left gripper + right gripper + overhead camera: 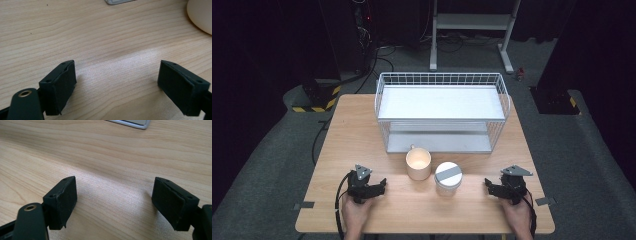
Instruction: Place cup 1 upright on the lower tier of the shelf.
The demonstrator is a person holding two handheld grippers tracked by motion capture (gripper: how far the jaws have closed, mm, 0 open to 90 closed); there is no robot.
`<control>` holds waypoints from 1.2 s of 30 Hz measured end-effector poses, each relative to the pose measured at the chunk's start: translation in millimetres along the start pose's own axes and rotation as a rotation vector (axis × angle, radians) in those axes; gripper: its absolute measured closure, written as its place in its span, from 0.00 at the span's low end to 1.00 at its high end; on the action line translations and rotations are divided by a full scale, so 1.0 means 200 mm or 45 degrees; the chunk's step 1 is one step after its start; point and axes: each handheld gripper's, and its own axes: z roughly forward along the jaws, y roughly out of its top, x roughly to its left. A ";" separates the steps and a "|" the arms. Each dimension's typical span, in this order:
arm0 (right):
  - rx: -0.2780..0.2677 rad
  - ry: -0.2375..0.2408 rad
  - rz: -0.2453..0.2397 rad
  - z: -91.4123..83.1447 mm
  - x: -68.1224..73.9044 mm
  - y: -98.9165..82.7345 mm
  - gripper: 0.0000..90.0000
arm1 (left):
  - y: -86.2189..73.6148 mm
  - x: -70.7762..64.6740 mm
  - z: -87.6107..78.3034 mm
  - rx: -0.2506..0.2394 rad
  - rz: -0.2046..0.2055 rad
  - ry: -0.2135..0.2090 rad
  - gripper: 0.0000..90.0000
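Left gripper point(381, 187) jaws wide, nothing between, right gripper point(488, 185) likewise wide, both resting on table point(357, 135), mug point(418, 163) beside lidded jar point(447, 178) in between, wire rack point(442, 111) behind

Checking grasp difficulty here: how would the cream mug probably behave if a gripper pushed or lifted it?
The mug stands upright on a broad base, so it would probably slide, not tip. It looks like glazed ceramic: likely stiff, smooth, maybe slippery and breakable. Its handle, at the back by the wire rack, could make it turn when pushed.

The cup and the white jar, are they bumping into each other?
Apart. In the high view a thin strip of bare table shows between the cup and the white jar, which stands just right of it and a little nearer the person.
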 end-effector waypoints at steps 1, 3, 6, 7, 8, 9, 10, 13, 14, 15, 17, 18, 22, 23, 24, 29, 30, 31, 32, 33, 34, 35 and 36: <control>0.000 0.000 0.000 0.00 0.00 0.00 0.22 | 0.00 0.00 0.00 0.000 0.000 0.000 0.17; 0.000 0.000 0.000 0.00 0.00 0.00 0.22 | 0.00 0.00 0.00 0.000 0.000 0.000 0.17; 0.000 0.000 0.001 0.00 0.00 0.00 0.22 | 0.00 0.00 0.00 0.000 -0.002 0.001 0.17; 0.001 -0.001 0.002 0.00 0.00 0.00 0.22 | 0.00 0.00 0.00 0.000 -0.003 0.003 0.17; 0.004 -0.001 0.005 0.00 0.00 0.00 0.21 | 0.00 0.00 0.00 0.000 -0.004 0.004 0.17; 0.004 -0.001 0.005 0.00 0.00 0.00 0.21 | 0.00 0.00 0.00 0.000 -0.004 0.004 0.17; 0.004 -0.002 0.004 0.00 0.00 0.00 0.21 | 0.00 0.00 0.00 0.000 -0.004 0.004 0.17; 0.005 -0.003 0.006 0.00 0.00 0.00 0.21 | 0.00 0.00 0.00 0.001 -0.004 0.003 0.17; 0.005 -0.002 0.006 0.00 0.00 0.00 0.21 | 0.00 0.00 0.00 0.000 -0.004 0.003 0.17; 0.006 -0.002 0.008 0.00 0.00 0.00 0.20 | 0.00 0.00 0.00 0.001 -0.004 0.003 0.17; 0.012 -0.014 0.024 0.00 -0.01 0.00 0.17 | 0.00 0.00 0.00 0.000 -0.004 0.003 0.17; 0.013 -0.017 0.024 0.00 -0.01 0.00 0.17 | 0.00 0.00 0.00 0.000 -0.004 0.003 0.17; 0.014 -0.012 0.031 0.00 -0.01 0.00 0.16 | 0.00 0.00 0.00 0.001 -0.004 0.003 0.17; 0.011 -0.003 0.029 0.00 -0.01 0.00 0.16 | 0.00 0.00 0.00 0.000 -0.005 0.003 0.17; 0.007 0.007 0.040 0.00 -0.01 0.00 0.16 | 0.00 0.00 0.00 0.001 -0.005 0.003 0.17; -0.052 0.045 0.060 -0.04 0.00 -0.03 0.16 | 0.00 0.00 0.00 0.001 -0.007 0.005 0.17; -0.064 0.056 0.055 -0.05 0.00 -0.04 0.16 | 0.00 0.00 0.00 0.001 -0.007 0.005 0.17; -0.071 0.065 0.050 -0.06 0.01 -0.04 0.16 | 0.00 0.00 0.00 0.001 -0.006 0.005 0.17; -0.080 0.066 0.041 -0.07 0.01 -0.05 0.16 | 0.00 0.00 0.00 0.001 -0.007 0.005 0.17; -0.088 0.073 0.042 -0.08 0.02 -0.05 0.16 | 0.00 0.00 0.00 0.001 -0.006 0.005 0.17; -0.098 0.082 0.030 -0.09 0.03 -0.06 0.16 | 0.00 0.00 0.00 0.001 -0.006 0.005 0.17; -0.101 0.095 0.032 -0.10 0.04 -0.06 0.16 | 0.00 0.00 0.00 0.001 -0.007 0.005 0.17; -0.107 0.117 0.013 -0.11 0.06 -0.06 0.16 | 0.00 0.00 0.00 0.000 -0.007 0.005 0.17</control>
